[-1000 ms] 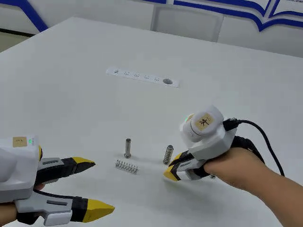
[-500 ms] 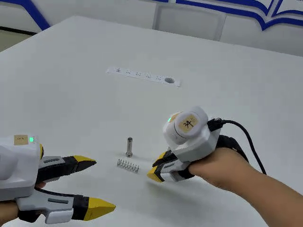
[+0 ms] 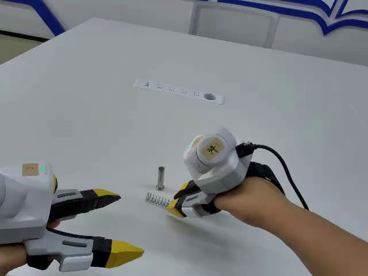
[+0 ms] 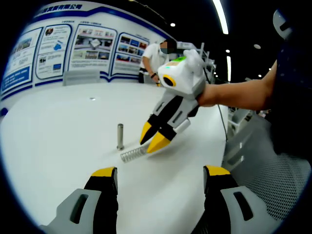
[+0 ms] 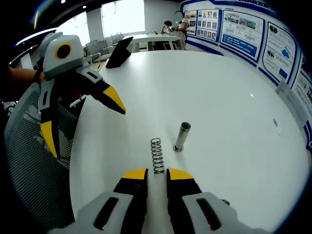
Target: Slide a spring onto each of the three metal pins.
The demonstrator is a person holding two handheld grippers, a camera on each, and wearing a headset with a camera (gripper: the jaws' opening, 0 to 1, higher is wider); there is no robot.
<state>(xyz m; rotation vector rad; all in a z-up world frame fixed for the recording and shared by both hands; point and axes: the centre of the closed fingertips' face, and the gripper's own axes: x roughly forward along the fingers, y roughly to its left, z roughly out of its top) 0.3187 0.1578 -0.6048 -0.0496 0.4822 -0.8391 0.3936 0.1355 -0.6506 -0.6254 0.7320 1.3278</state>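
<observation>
A bare metal pin (image 3: 160, 178) stands upright on the white table (image 3: 86, 103). A loose spring (image 3: 154, 199) lies flat just in front of it. My right gripper (image 3: 175, 208) is low over the table, its yellow tips at the spring's right end. In the right gripper view its jaws (image 5: 157, 175) stand a narrow gap apart, with the spring (image 5: 157, 155) lying just ahead of them and the pin (image 5: 181, 136) to the right. My left gripper (image 3: 123, 225) is wide open at the lower left, with nothing in it. Its own view shows the pin (image 4: 120, 136), the spring (image 4: 132, 154) and the right gripper (image 4: 156, 139).
A white power strip (image 3: 178, 91) is set into the table farther back. A grey chair (image 3: 233, 20) stands at the far edge. The right gripper's black cable (image 3: 282, 167) trails to the right. People stand by wall posters in the background (image 4: 156, 58).
My right gripper has moved left, away from a pin that wears a spring, up to the loose spring's end; it now covers that pin. The left gripper has stayed in place.
</observation>
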